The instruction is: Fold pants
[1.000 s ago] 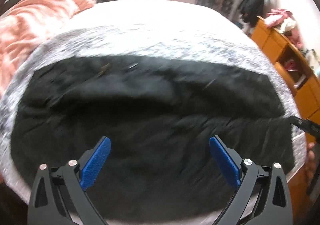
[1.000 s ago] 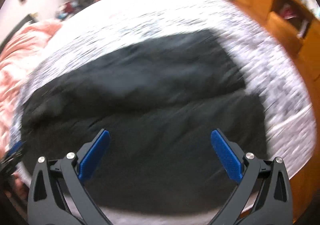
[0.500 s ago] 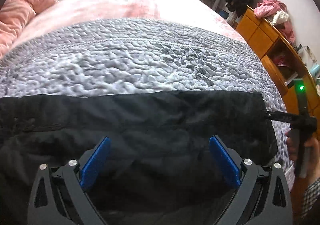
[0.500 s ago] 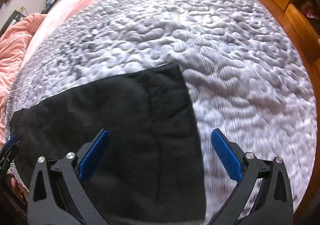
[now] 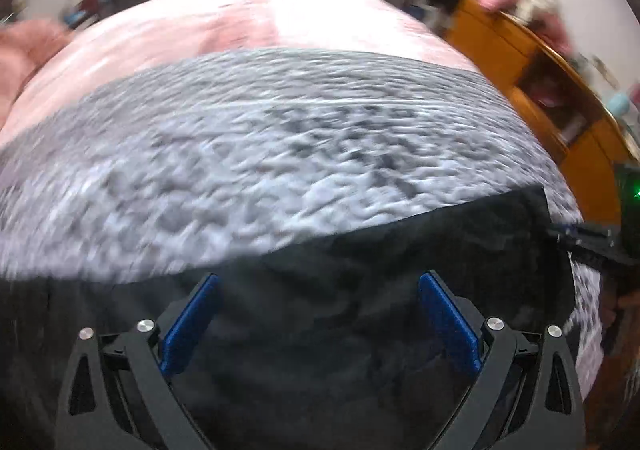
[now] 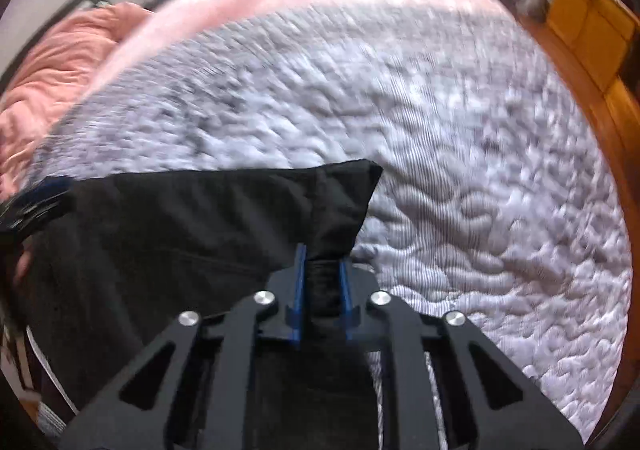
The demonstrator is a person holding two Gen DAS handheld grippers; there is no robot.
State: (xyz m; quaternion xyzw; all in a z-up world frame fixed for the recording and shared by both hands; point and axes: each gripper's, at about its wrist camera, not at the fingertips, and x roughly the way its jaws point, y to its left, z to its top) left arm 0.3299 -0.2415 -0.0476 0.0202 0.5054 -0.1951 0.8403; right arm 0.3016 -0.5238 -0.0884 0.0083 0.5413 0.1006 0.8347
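The black pants (image 5: 360, 314) lie flat on the grey quilted bedspread (image 5: 260, 154), along its near edge. My left gripper (image 5: 316, 314) is open over the pants, blue pads wide apart, nothing between them. My right gripper (image 6: 322, 290) is shut on the pants' right end; black cloth (image 6: 224, 226) is bunched between its blue pads and a corner stands up past them. The right gripper also shows at the right edge of the left wrist view (image 5: 592, 246), at the pants' far corner. The left gripper shows blurred at the left edge of the right wrist view (image 6: 36, 202).
The bedspread (image 6: 460, 178) covers the bed to the right of the pants. A pink sheet (image 5: 248, 22) and an orange-pink blanket (image 6: 52, 62) lie further back. An orange wooden cabinet (image 5: 532, 62) with clothes on top stands by the bed's right side.
My right gripper has closed on the pants' right end and gathered the cloth. My left gripper has stayed open and shifted over the pants; both views are blurred by motion.
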